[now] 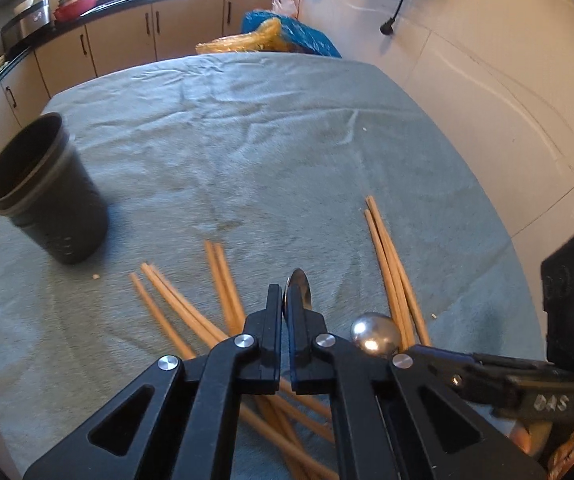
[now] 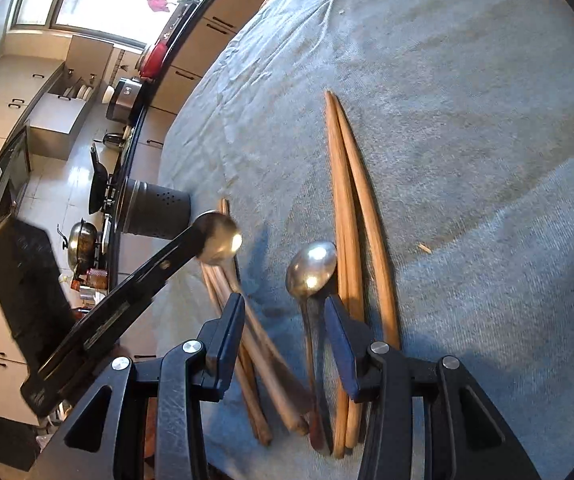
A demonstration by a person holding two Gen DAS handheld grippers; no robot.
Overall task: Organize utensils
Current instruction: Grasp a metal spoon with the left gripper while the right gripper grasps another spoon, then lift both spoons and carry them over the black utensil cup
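Left wrist view is showing the left tongs (image 1: pixel 285 300) pinched together on a metal spoon (image 1: pixel 301 290), whose bowl is sticking up just beyond the fingertips, lifted off the surface (image 1: pixel 247 120), which is lying under a grey-blue cloth. Far off to the left of these tongs a dark cup-shaped holder (image 1: pixel 47 192) is standing upright on the cloth, well apart from everything else. Nearer, fanning out to the left and underneath the tongs, several wooden chopsticks (image 1: pixel 175 308) are lying loose and crossing one another. Just to the right of the tongs the rounded bowl of a second spoon (image 1: pixel 375 334) is resting on the cloth, and touching it on its right a bundle of chopsticks (image 1: pixel 391 268) is pointing away. At the lower right edge the black body of the other tool is coming into view.

Right wrist view is showing the right tongs (image 2: pixel 285 304) standing partly open, gripping nothing. To their left the left tongs (image 2: pixel 191 240) are reaching in from the lower left, holding the lifted spoon (image 2: pixel 219 242) clear above the cloth, with the perforated holder (image 2: pixel 155 208) lying beyond it. Between the fingers of the right tongs, loose chopsticks (image 2: pixel 255 344) are lying toward the left finger, and the second spoon (image 2: pixel 311 268) is lying face up close to the right finger, its handle running back toward the camera. The bundle of chopsticks (image 2: pixel 351 208) is passing just beside and under the right finger (image 2: pixel 341 336).
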